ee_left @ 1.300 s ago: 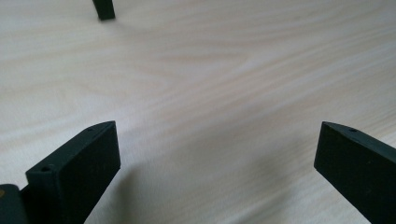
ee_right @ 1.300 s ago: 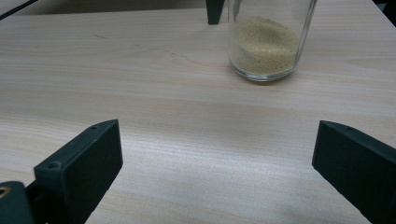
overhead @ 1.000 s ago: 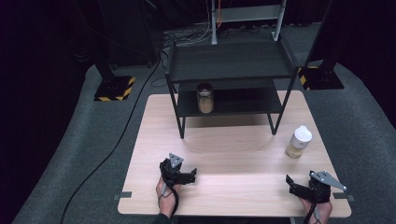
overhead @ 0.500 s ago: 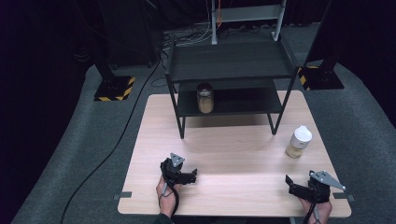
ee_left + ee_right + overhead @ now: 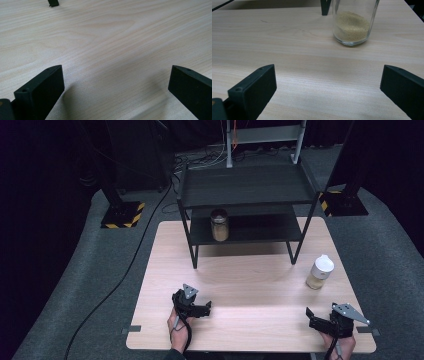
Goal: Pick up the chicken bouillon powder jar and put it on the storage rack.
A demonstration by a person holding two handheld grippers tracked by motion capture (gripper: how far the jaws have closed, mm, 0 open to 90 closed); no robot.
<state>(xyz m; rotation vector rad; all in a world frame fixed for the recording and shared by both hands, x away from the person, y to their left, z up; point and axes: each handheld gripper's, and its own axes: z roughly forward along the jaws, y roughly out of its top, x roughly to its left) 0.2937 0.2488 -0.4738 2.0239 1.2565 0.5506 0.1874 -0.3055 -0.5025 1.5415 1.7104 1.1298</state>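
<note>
Pale wooden table [image 5: 250,285], dark room

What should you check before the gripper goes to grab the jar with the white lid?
1. Right gripper open: ok, its jaws stand wide apart.
2. Jar with the white lid upright on the table: ok.
3. Path from right gripper to that jar: ok, bare wood between them.
4. Lid on tight: cannot tell.
5. Left gripper out of the way: ok, open and resting on the table far from the jar.
6. Shelf leg close behind the jar: ok, apart from it, but mind it.
</note>
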